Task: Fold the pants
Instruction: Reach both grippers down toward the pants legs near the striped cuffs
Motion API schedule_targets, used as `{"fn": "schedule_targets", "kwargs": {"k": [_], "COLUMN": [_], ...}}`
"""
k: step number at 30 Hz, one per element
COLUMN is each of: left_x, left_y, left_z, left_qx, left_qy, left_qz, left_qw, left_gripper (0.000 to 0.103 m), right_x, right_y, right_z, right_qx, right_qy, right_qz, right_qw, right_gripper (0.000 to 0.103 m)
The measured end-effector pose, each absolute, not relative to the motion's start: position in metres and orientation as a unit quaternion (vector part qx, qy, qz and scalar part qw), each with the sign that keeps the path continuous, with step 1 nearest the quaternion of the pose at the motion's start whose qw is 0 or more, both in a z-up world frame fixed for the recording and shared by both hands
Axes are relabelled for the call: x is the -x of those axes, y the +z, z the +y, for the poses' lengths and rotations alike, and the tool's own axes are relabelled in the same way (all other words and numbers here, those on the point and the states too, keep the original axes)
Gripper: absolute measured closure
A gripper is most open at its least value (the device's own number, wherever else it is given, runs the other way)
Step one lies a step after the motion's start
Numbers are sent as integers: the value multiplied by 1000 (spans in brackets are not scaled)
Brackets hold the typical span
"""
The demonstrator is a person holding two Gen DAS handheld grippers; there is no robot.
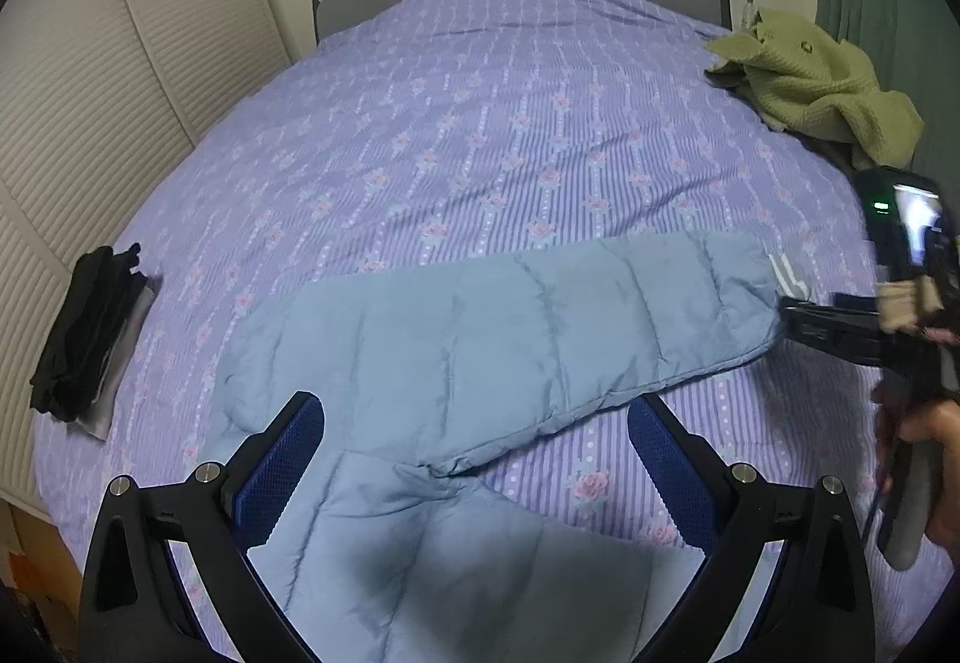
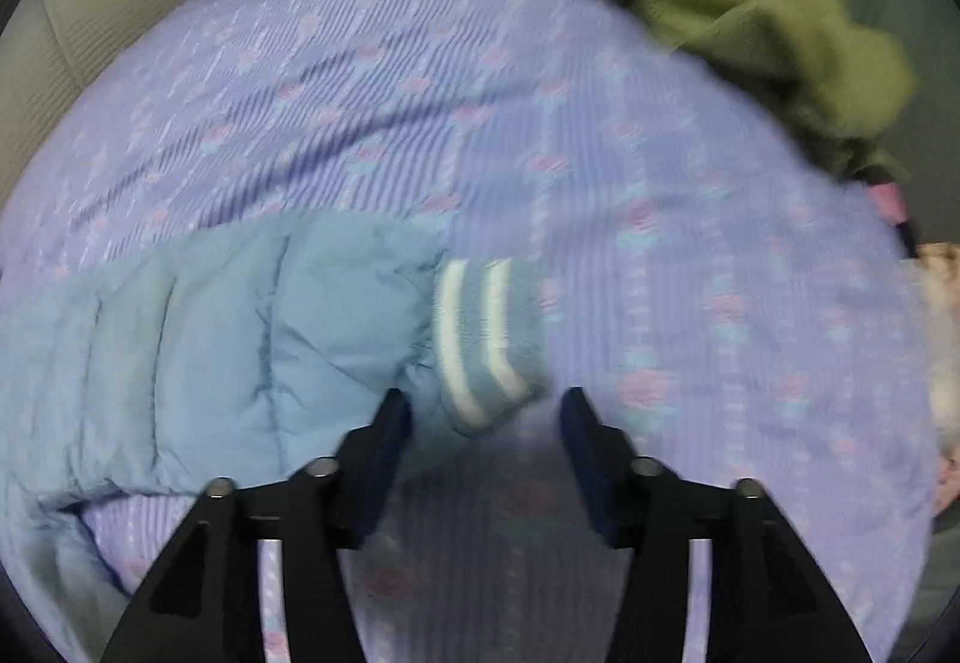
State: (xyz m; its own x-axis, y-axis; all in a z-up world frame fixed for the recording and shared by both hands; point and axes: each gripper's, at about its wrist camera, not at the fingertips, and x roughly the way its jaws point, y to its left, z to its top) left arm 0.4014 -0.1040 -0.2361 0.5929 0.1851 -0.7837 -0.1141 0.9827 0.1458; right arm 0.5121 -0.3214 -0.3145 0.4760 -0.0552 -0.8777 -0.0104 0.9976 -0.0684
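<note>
Bed (image 1: 480,135): pants (image 1: 504,327) leg lies crosswise.

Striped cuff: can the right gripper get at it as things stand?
Probably yes. The right gripper is open, the striped cuff lies on the bedspread just ahead of its fingertips, nothing between them.

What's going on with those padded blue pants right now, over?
Both grippers, left and right, open, holding nothing. Blue pants spread on bed, unfolded; right fingers at striped cuff. Nothing blocking.
</note>
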Motion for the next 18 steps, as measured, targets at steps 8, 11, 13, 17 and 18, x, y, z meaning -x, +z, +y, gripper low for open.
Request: {"fn": "schedule_targets", "kwargs": {"k": [8, 11, 13, 17, 18], "left_x": [-329, -292, -274, -246, -241], "left_y": [-197, -188, -191, -207, -214], "left_z": [-59, -26, -9, 11, 13], "left_qx": [-40, -40, -46, -52, -56], "left_qy": [84, 90, 97, 83, 75], "left_qz": [416, 409, 418, 435, 438], "left_qw": [905, 907, 902, 895, 894], "left_gripper": [0, 0, 0, 0, 0], "right_x": [-383, -331, -306, -268, -259], "right_y": [-208, -192, -194, -223, -233], "right_z": [-337, -324, -314, -301, -300], "right_qx": [-25, -29, -40, -78, -91], "right_qy": [-12, -12, -26, -66, -74], "right_qz": [447, 441, 439, 469, 475], "right_qw": [894, 897, 897, 877, 872], "right_gripper": [36, 36, 36, 36, 36]}}
